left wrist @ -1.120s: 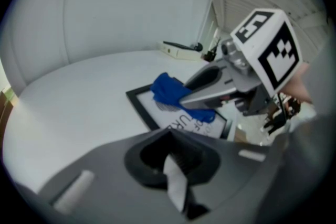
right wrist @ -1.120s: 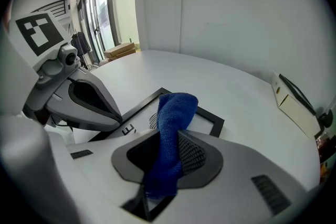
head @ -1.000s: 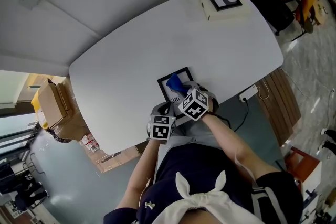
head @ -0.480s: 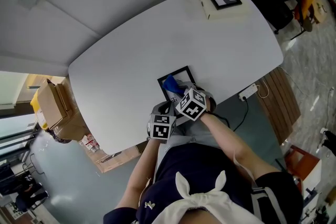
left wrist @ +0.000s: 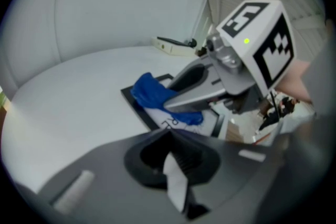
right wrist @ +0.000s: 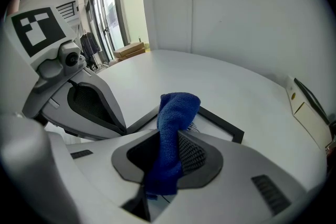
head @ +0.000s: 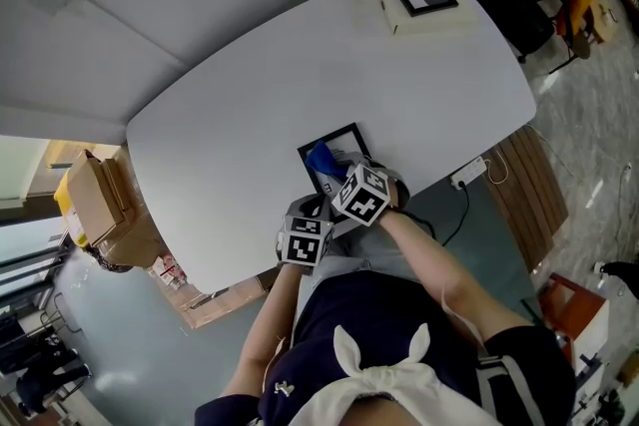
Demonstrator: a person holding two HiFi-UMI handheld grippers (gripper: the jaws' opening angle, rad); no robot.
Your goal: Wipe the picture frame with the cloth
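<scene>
Head view: the black-rimmed rectangular picture frame (head: 346,141) lies flat at the near edge of the white oval table (head: 250,85). Left gripper view: the left gripper (left wrist: 170,162) is pinched shut on a thin white strip (left wrist: 174,182), no idea what it belongs to. Right gripper view: the right gripper (right wrist: 168,157) is clamped on the crumpled blue cloth (right wrist: 176,113), which rests on the frame.

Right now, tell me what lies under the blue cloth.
Under the crumpled blue cloth, pinched in the right gripper, lies the flat black-edged picture frame on the white table. The part of its print beneath the cloth is covered.
</scene>
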